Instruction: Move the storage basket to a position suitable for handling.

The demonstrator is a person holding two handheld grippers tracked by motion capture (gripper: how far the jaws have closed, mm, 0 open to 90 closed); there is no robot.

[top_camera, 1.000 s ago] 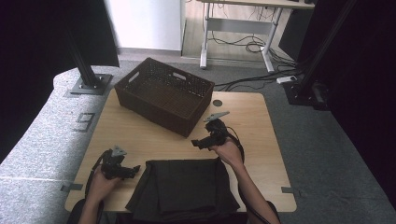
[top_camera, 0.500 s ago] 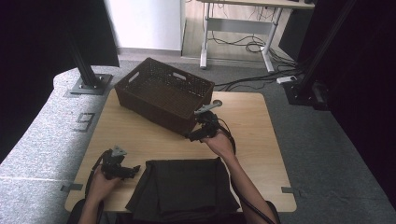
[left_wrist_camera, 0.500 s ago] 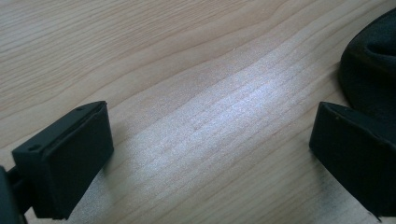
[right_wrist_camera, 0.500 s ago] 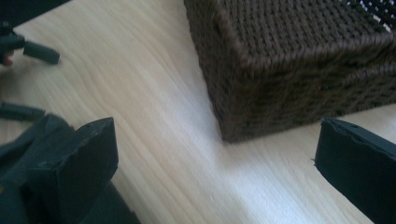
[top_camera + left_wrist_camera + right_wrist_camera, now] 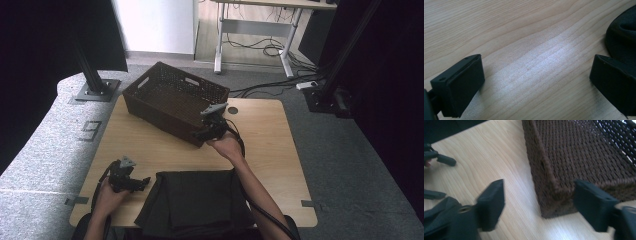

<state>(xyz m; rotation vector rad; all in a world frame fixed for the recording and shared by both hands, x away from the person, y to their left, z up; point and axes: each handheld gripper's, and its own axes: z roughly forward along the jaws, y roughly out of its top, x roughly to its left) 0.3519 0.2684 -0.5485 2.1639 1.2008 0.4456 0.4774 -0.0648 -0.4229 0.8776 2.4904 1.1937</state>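
Note:
A dark woven basket stands empty on the far left part of the wooden table. My right gripper is at the basket's near right corner. In the right gripper view that basket corner lies between the jaws of the right gripper. Those jaws have just been closing, but the left one still stands clear of the weave. A folded dark cloth lies at the table's near edge. My left gripper rests open just left of the cloth, with bare wood between the jaws of the left gripper.
A round cable hole sits in the tabletop just right of the basket. Bare wood extends to the right of the basket and the cloth. Black stand bases and cables are on the floor beyond the table.
My right gripper has moved up and to the left, from above the cloth's far edge to the basket's near corner, and its jaws have narrowed. The left gripper has stayed put.

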